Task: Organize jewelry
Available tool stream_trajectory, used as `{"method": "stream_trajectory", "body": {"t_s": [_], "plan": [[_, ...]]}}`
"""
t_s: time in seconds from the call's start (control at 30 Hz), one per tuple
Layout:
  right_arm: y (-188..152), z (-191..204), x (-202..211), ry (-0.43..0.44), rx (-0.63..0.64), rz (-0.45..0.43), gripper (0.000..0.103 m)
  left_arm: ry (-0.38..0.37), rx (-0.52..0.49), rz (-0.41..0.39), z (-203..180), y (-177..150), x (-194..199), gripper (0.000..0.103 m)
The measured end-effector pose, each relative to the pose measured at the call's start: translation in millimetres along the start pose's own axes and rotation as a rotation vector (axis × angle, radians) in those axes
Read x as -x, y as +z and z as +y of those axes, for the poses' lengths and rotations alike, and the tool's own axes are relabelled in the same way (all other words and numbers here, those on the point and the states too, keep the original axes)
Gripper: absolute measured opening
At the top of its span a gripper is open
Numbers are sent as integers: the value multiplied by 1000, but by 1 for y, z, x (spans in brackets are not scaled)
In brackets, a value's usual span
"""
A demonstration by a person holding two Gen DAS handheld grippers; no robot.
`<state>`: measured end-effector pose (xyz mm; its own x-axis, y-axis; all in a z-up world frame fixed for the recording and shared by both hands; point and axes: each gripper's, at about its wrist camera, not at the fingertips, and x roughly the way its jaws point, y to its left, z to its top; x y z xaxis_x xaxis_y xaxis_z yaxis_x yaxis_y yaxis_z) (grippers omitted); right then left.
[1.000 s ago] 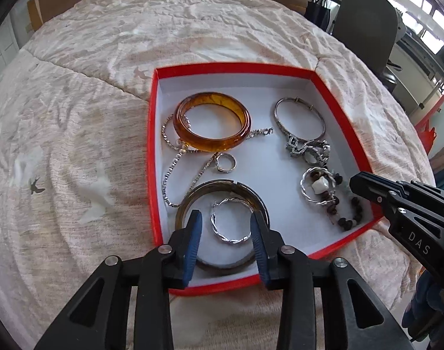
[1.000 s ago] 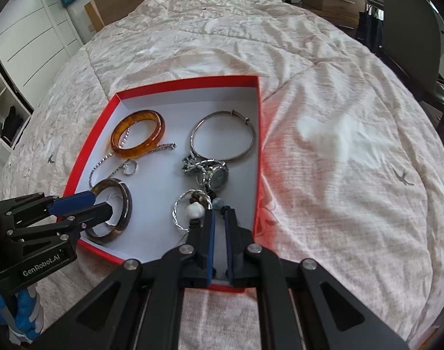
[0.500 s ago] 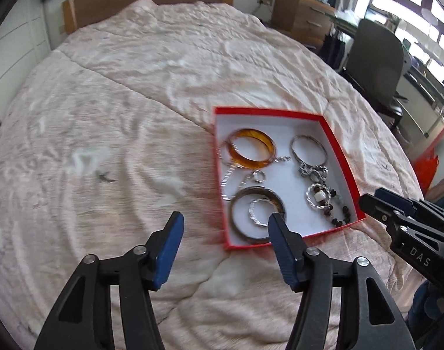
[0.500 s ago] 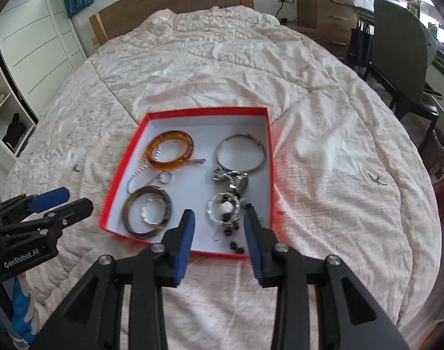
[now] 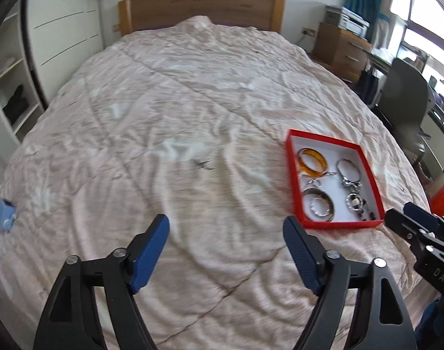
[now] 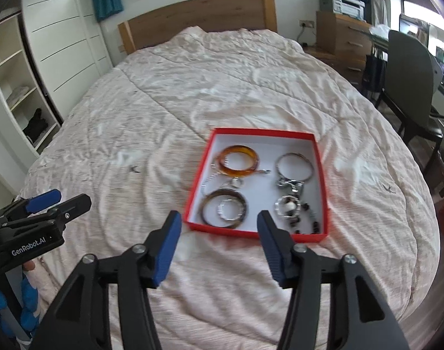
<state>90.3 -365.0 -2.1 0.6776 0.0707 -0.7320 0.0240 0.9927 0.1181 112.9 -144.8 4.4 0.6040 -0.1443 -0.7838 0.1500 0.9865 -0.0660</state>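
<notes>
Right wrist view has the red box (image 6: 319, 172) lying flat on the pale quilted bedspread (image 6: 222, 87) toward the foot of the bed, its white floor holding the jewelry: an amber bangle (image 6: 238, 159) at the far left, a thin silver bangle (image 6: 294, 165) at the far right with a cluster of silver charms (image 6: 290, 186) just below it, a dark bangle (image 6: 224, 208) at the near left with a small silver ring (image 6: 230, 210) lying inside it, and a beaded bracelet (image 6: 292, 208) at the near right, its dark beads trailing toward the near right corner. A fine silver chain (image 6: 211, 179) runs under the amber bangle. The right gripper (image 6: 219, 226) hangs above the bedspread just short of the box's near edge, jaws spread wide and holding nothing. The left gripper (image 5: 226, 229), seen along its own fingers, is likewise spread wide and empty over bare quilt, with the box (image 5: 292, 175) off to its right. A wooden headboard (image 6: 198, 19) stands at the far end, and a dark chair (image 6: 408, 67) sits on the right.
</notes>
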Motion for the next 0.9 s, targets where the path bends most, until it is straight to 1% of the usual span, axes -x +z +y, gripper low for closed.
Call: {"method": "stream_trajectory", "body": {"t_s": [0.17,0.27,0.4,0.57,0.73,0.83,0.9], "plan": [[-10,23,18,3,12,-30,66,51,57,-38,47,-17,28,88],[-16,35,26,8,16,-44,69,87,77,-53,72,-29,43,88],[-26,50,38,0,31,-63,70,137,91,-79,102,-46,65,88],[-35,60,51,-3,41,-76,70,174,131,-108,132,-62,87,88],[-39,64,66,-12,45,-104,70,183,162,-125,151,-72,103,90],[-42,62,74,-19,40,-123,70,195,156,-134,154,-77,108,93],[-45,60,77,-25,37,-129,70,197,145,-144,153,-81,112,96]]}}
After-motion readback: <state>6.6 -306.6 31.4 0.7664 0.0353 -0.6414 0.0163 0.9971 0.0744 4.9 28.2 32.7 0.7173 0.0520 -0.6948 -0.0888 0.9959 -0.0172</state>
